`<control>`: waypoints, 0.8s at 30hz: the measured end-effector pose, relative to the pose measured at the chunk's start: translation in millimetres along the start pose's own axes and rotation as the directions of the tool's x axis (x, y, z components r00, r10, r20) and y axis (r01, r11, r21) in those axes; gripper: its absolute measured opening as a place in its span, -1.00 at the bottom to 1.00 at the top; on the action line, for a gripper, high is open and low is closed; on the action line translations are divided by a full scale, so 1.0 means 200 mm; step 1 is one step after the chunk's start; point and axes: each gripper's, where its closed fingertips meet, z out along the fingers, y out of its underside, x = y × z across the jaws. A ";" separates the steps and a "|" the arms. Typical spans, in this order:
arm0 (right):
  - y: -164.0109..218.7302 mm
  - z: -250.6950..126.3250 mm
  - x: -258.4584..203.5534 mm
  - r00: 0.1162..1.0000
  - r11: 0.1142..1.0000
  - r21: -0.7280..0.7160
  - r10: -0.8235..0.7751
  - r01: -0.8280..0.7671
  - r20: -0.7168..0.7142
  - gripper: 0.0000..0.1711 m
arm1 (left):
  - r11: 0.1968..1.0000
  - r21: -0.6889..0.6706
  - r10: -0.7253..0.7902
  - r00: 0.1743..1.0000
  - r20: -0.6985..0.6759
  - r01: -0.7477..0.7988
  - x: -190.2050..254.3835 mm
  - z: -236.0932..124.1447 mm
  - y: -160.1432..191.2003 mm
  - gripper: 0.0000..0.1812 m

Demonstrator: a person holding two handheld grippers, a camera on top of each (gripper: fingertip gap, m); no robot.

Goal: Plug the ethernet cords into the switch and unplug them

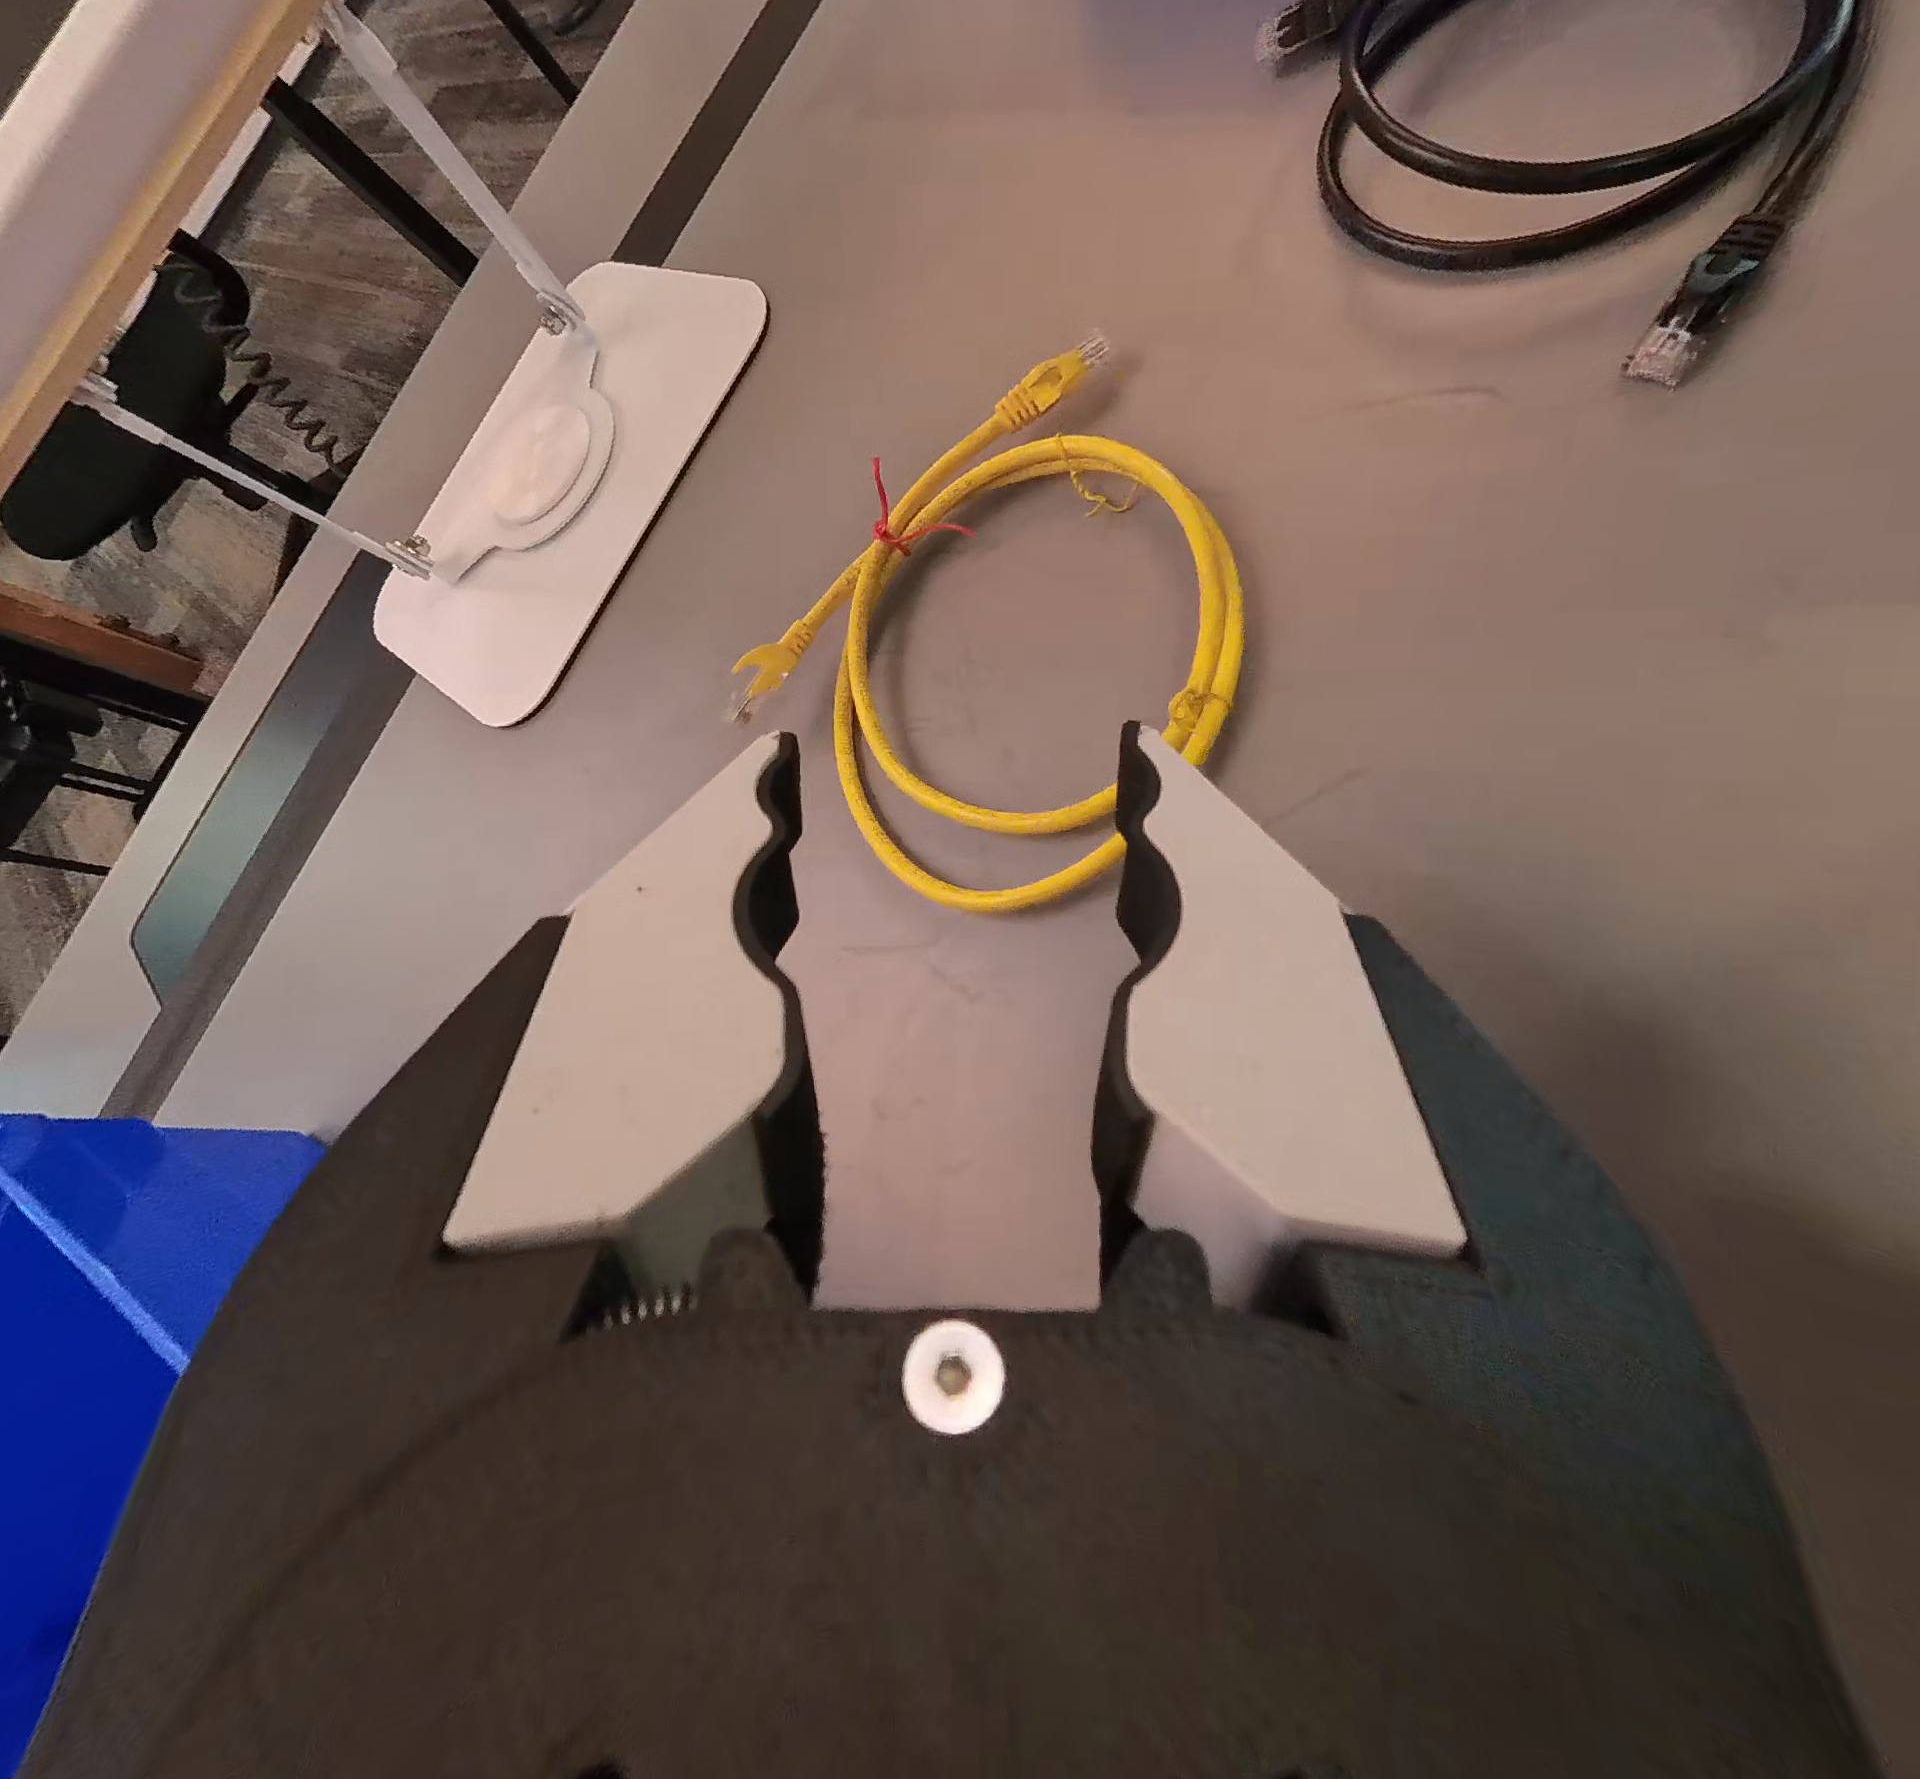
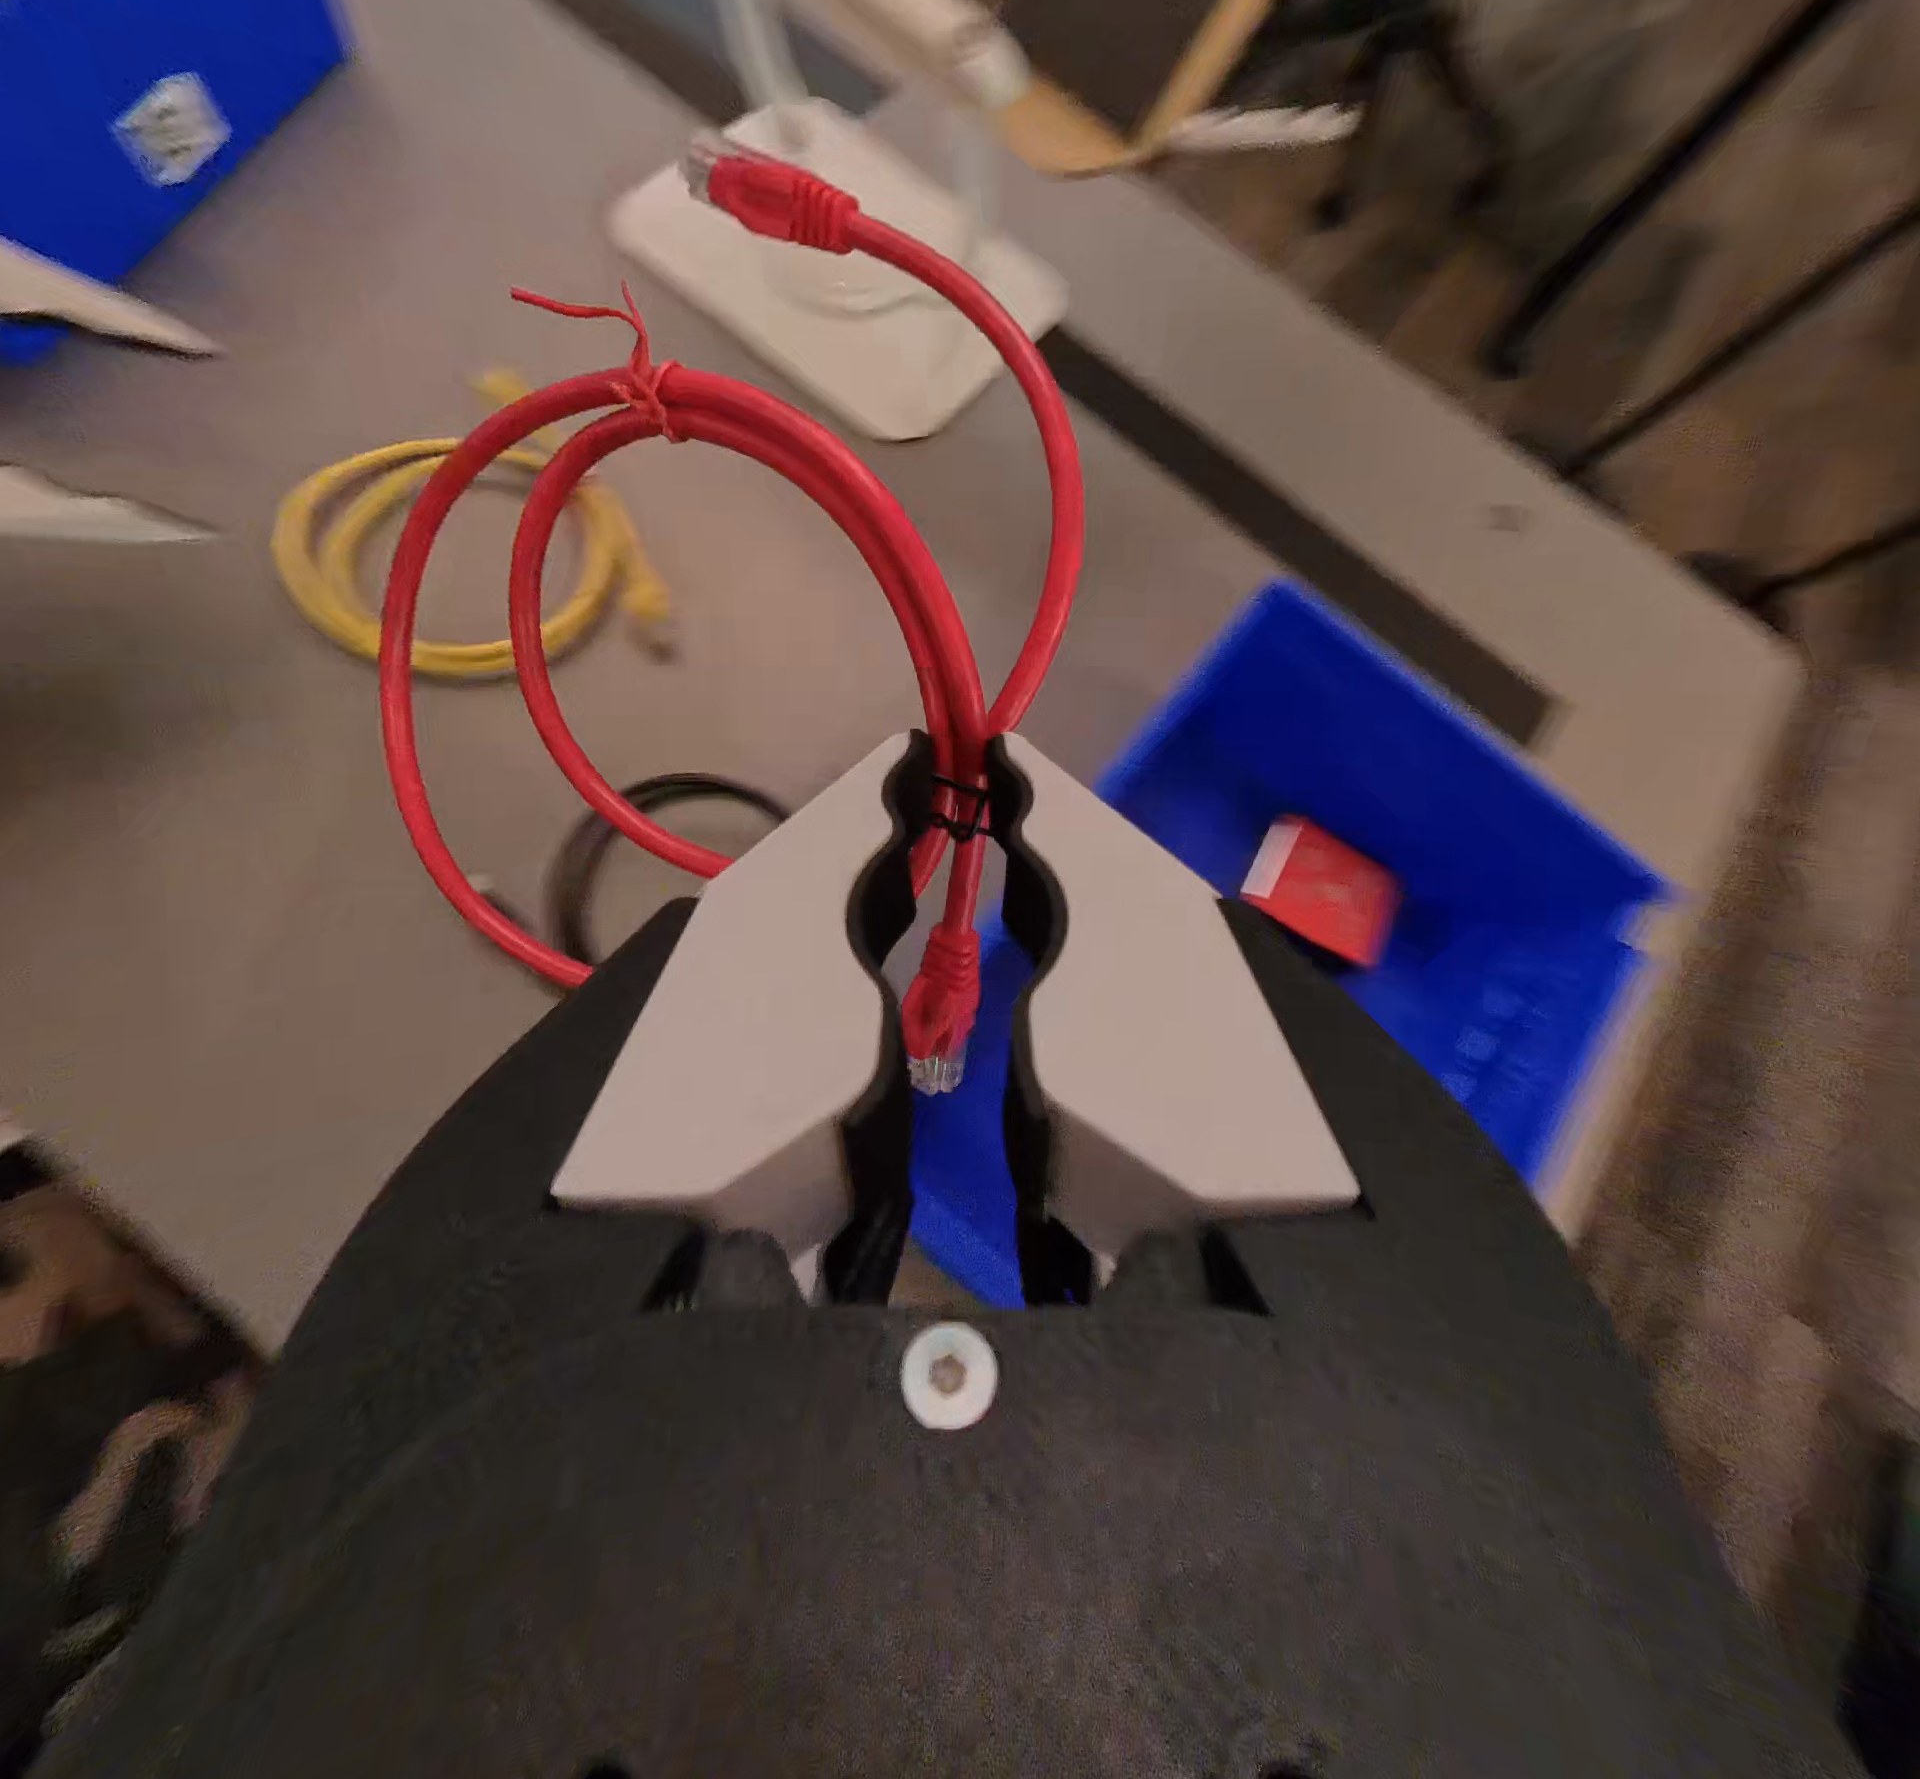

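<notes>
A coiled yellow ethernet cord lies on the grey table, tied with a red twist tie. My left gripper is open and empty, just above the near side of that coil. A coiled black ethernet cord lies at the far right. My right gripper is shut on a coiled red ethernet cord, pinching it where a black tie binds the loops, and holds it in the air above the table. One red plug points up and away, the other hangs between the fingers. No switch is in view.
A white stand base with thin metal legs sits near the table's left edge. A blue bin holding a red box stands below the right gripper. Another blue bin is at the far left. The yellow cord and black cord lie beneath. About 35 centimetres separates my left fingertips from my right.
</notes>
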 end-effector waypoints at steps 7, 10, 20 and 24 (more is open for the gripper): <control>0.45 -0.11 0.53 0.939 0.999 -0.010 -0.039 0.038 -0.342 -0.90 | 1.000 -0.008 0.006 1.000 -0.002 -0.006 0.02 0.02 0.01 -0.36; 0.67 -0.03 0.59 0.926 0.998 -0.056 -0.037 0.017 -0.376 -0.90 | 1.000 -0.013 0.011 1.000 -0.001 -0.011 0.02 0.02 0.01 -0.36; 1.20 0.29 0.55 0.921 0.842 -0.523 -0.297 0.128 -0.253 -0.77 | 0.999 -0.029 0.021 1.000 0.001 -0.021 0.04 0.04 0.03 -0.37; 1.16 0.25 0.53 0.953 0.832 -0.549 -0.227 0.082 -0.202 -0.61 | 0.999 -0.030 0.028 1.000 0.005 -0.028 0.04 0.04 0.03 -0.37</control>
